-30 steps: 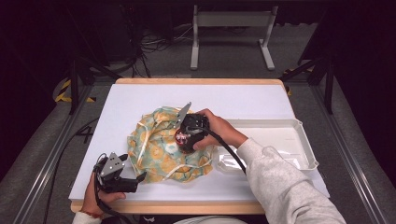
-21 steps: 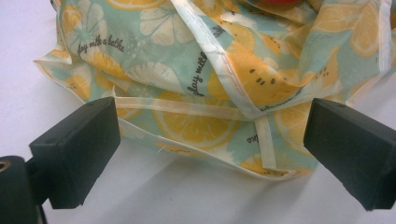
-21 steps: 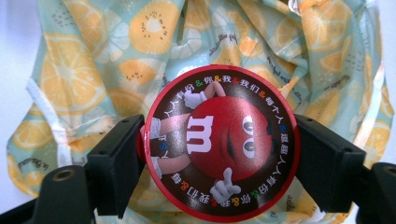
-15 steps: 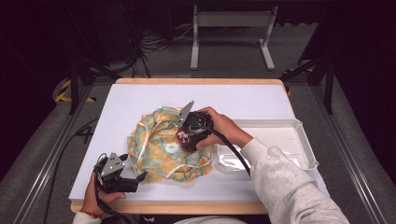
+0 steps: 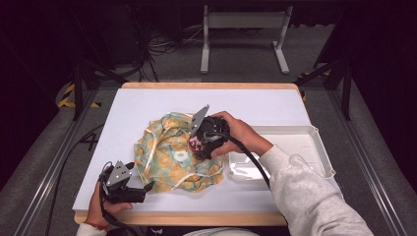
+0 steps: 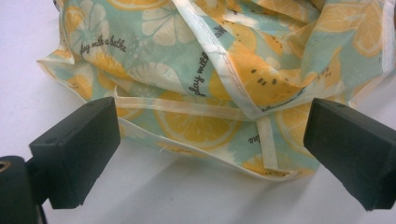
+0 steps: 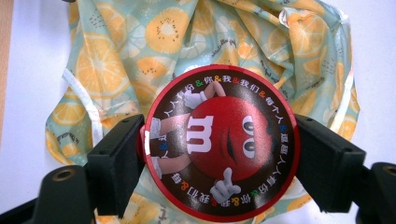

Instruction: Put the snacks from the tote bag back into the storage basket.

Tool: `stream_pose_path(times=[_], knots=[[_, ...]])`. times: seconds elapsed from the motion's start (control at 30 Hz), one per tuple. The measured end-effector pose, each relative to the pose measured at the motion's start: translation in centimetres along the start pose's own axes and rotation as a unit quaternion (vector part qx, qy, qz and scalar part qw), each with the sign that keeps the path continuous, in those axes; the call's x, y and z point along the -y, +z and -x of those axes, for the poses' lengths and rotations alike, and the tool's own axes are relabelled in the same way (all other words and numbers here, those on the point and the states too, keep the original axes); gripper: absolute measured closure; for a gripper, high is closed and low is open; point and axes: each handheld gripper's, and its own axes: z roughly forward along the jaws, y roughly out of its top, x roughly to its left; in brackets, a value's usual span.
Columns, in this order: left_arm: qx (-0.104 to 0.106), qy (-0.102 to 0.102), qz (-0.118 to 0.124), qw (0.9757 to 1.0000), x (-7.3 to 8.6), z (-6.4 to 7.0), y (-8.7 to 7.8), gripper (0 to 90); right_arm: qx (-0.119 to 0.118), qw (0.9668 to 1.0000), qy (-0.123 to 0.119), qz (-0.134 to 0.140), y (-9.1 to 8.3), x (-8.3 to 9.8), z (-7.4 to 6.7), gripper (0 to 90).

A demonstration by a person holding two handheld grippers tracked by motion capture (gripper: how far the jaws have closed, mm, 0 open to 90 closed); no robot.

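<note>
While half hidden by its hand, right claw (image 5: 196, 145) clamped on round tin (image 7: 219, 142); left claw (image 6: 210, 154) apart.

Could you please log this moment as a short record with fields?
Surface: white table with wooden edge
Right hand-held gripper: shut on a round red candy tin, held above the cloth
Cloth: citrus-print fabric, crumpled mid-table
Left hand-held gripper: open, at the cloth's near edge, not gripping
Tray: white tray beside the cloth on the person's right
</note>
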Motion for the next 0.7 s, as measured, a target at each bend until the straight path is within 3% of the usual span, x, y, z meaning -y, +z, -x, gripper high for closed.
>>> stream_pose_path(times=[0.7], knots=[[-0.001, 0.001, -0.004, 1.0000, 0.0, 0.1, 0.1, 4.5, 0.018, 0.9997, 0.001, 0.015, -3.2, 1.1, 0.1, 23.5]])
